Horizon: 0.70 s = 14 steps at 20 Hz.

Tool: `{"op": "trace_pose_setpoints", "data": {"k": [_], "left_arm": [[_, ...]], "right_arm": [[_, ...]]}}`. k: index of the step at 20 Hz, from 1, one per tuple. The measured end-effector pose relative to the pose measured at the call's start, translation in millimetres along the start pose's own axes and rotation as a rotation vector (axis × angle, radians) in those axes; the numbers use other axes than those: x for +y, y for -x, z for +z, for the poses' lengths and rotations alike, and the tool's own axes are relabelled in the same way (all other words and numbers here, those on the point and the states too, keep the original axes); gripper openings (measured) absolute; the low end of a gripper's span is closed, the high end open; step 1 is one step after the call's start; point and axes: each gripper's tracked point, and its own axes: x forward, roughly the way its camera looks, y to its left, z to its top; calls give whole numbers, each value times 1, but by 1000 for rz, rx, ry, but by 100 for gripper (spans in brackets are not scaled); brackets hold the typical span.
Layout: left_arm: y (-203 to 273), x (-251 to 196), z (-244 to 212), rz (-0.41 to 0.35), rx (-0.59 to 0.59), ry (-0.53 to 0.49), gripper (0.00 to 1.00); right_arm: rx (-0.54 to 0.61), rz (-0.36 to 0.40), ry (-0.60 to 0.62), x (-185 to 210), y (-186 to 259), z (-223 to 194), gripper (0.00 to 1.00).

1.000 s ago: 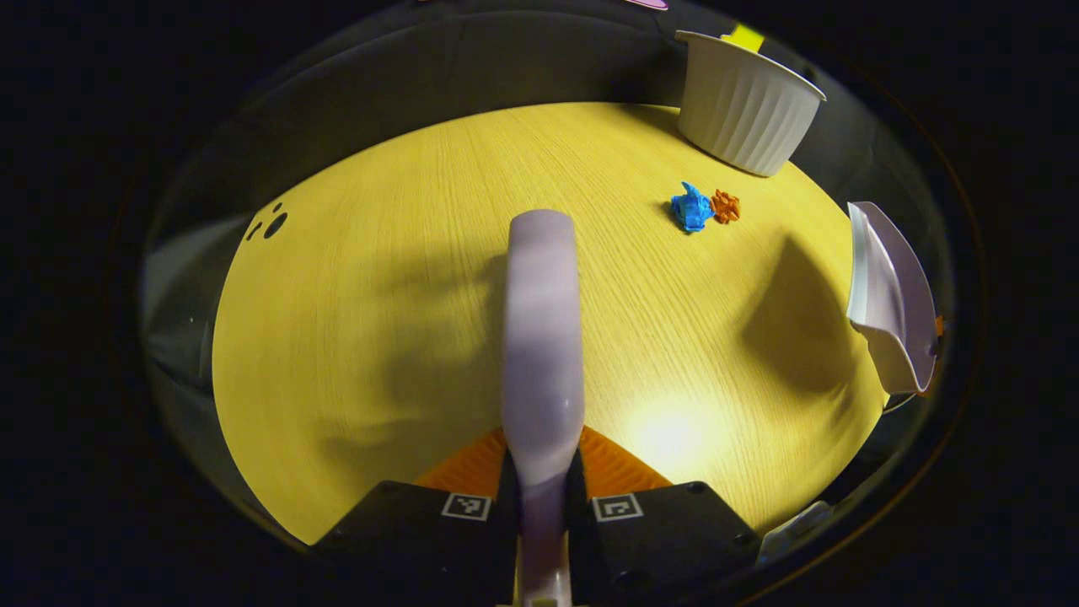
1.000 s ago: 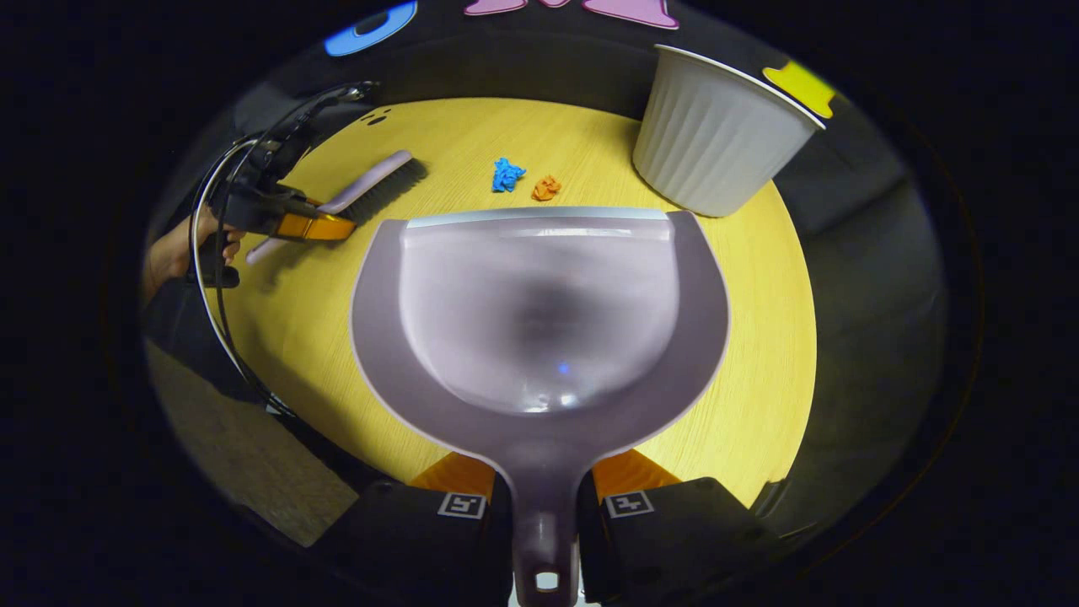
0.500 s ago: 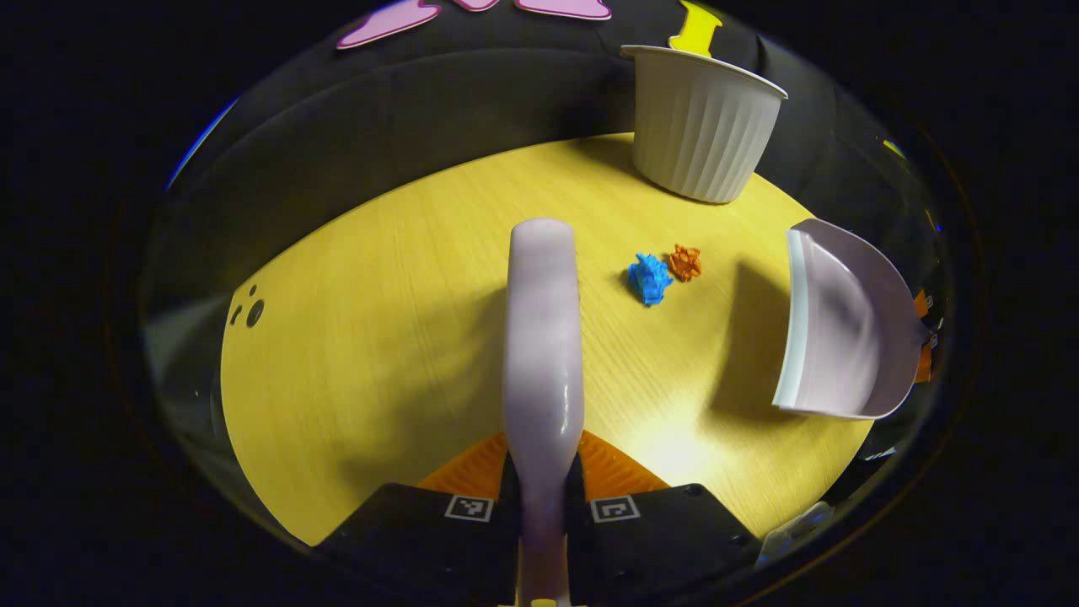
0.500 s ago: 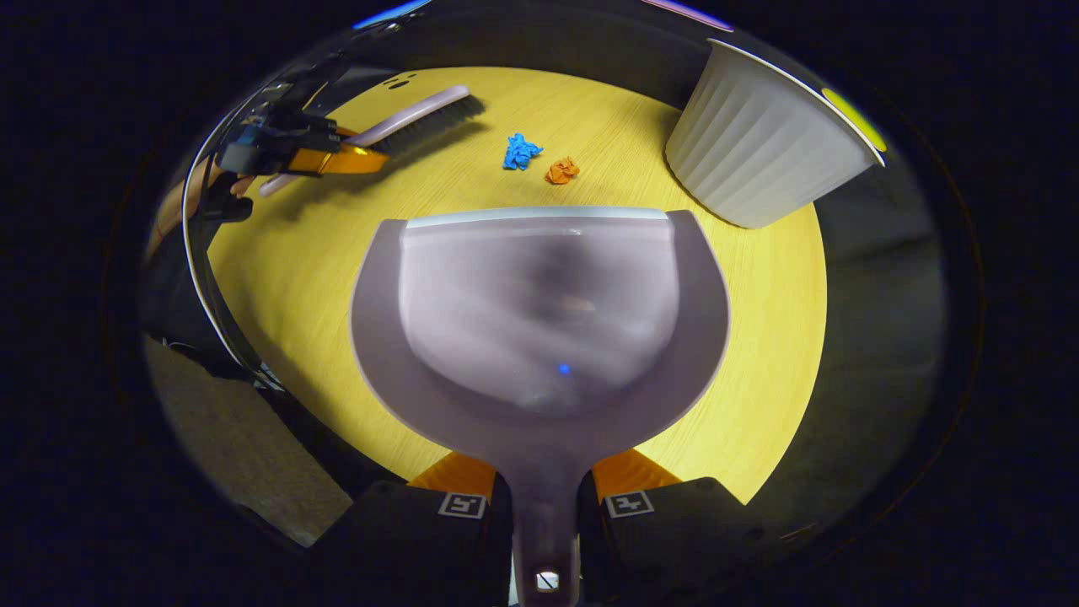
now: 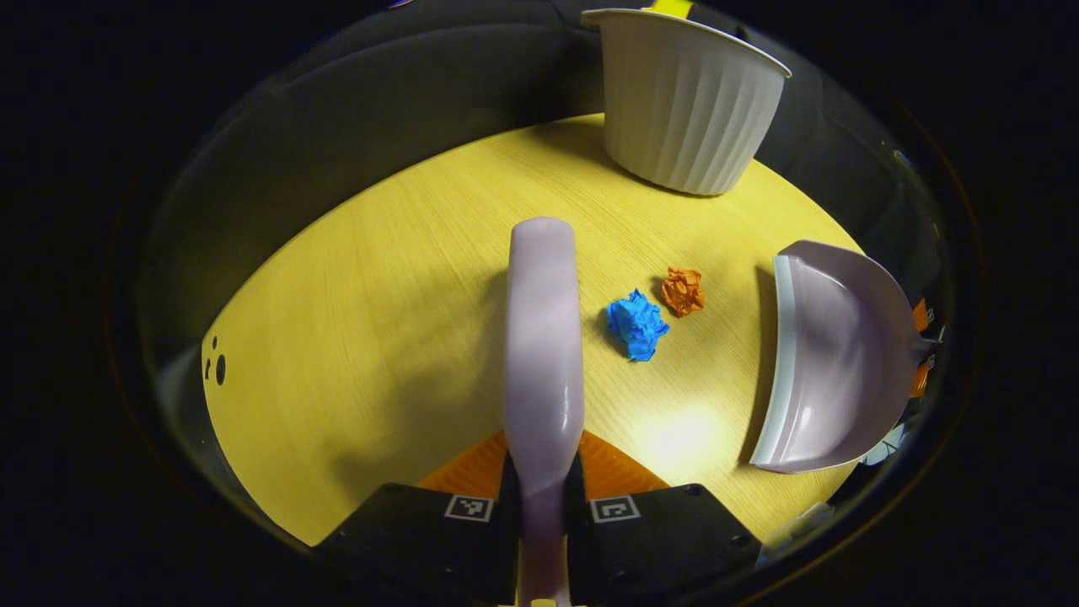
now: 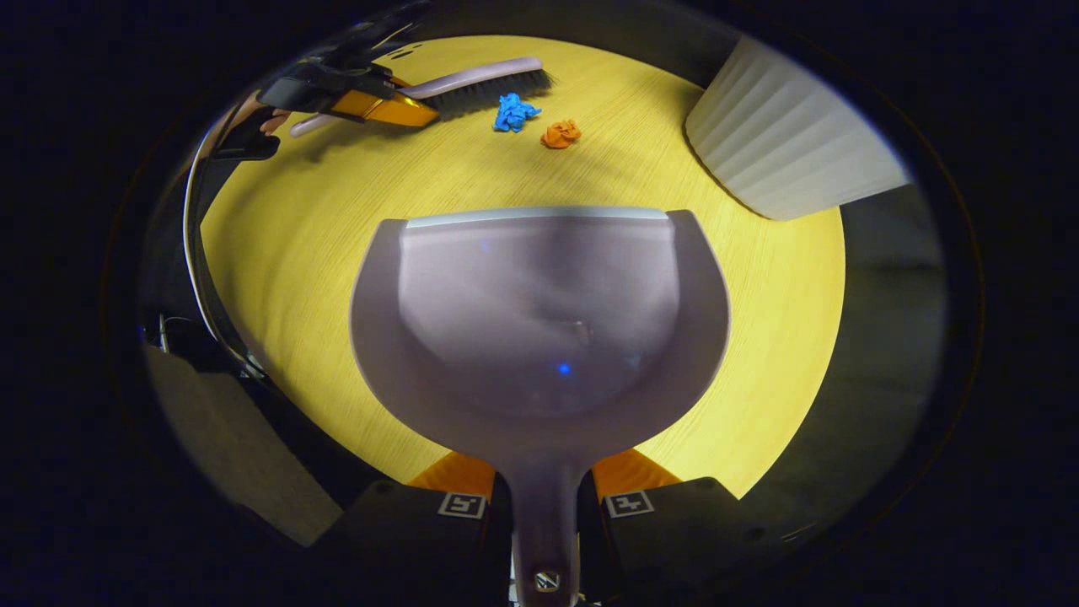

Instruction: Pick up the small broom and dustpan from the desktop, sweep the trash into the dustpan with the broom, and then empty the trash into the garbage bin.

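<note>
Above the desktop (image 5: 379, 295), both hand-held grippers loaded.

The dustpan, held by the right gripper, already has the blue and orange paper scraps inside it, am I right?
Not quite: the dustpan is empty. The right gripper view shows the blue scrap and the orange scrap on the yellow table, beyond its lip, beside the broom.

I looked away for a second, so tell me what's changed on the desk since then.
The broom has closed in on the blue scrap and orange scrap, and the dustpan has come nearer from the other side. Both tools stay gripped; the scraps and garbage bin haven't moved.
</note>
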Motion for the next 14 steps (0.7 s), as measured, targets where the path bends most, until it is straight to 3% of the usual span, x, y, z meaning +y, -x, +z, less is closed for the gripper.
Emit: {"op": "trace_pose_setpoints", "data": {"k": [2,3,4,7,13,14], "left_arm": [[4,-9,5,-29,14,-22,27],[5,-13,9,-41,13,-36,29],[5,-18,12,-58,18,-51,27],[13,-36,18,-123,40,-106,27],[23,-83,11,-293,76,-149,25],[26,-89,11,-320,82,-154,29]], "right_arm": [[-1,9,2,-2,-4,2,36],[-4,19,2,-3,-4,4,31],[-7,27,4,-4,-6,5,36],[-8,47,16,-7,-6,5,36],[-28,65,21,-7,-9,7,36],[-29,66,26,-8,-10,7,36]]}}
